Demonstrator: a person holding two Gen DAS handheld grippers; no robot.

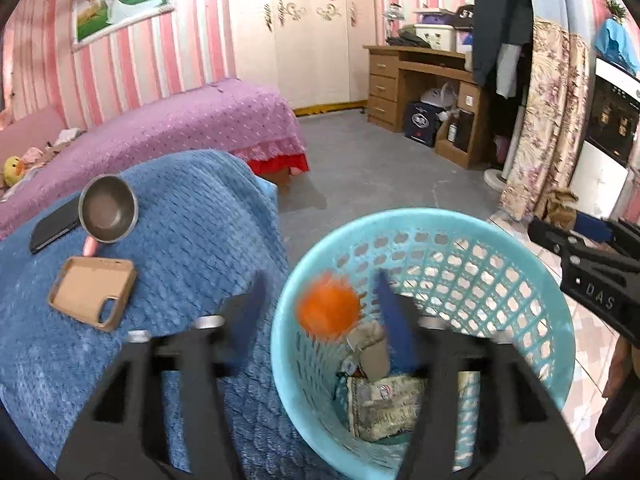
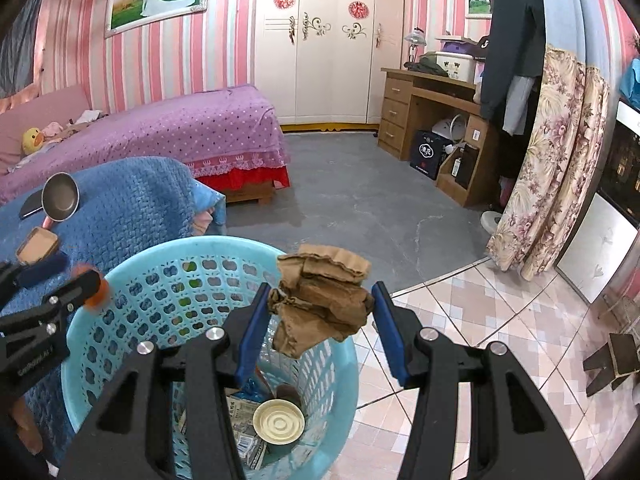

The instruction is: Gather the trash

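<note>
A light blue plastic basket (image 1: 532, 280) stands beside a table with a blue blanket (image 1: 192, 232); it also shows in the right wrist view (image 2: 132, 292). My left gripper (image 1: 320, 312) is open over the basket, and a blurred orange ball-like piece (image 1: 328, 312) is in the air between its fingers, apart from both. My right gripper (image 2: 320, 312) is shut on a crumpled piece of brown cardboard (image 2: 320, 300) above the basket's rim. Paper wrappers (image 1: 380, 408) and a tin lid (image 2: 279, 421) lie inside the basket.
On the blanket lie a metal bowl (image 1: 108, 214), a tan phone case (image 1: 93, 292) and a dark phone (image 1: 54, 228). A purple bed (image 2: 172, 128), a wooden desk (image 2: 424, 100) and a floral curtain (image 2: 548, 168) surround the grey floor.
</note>
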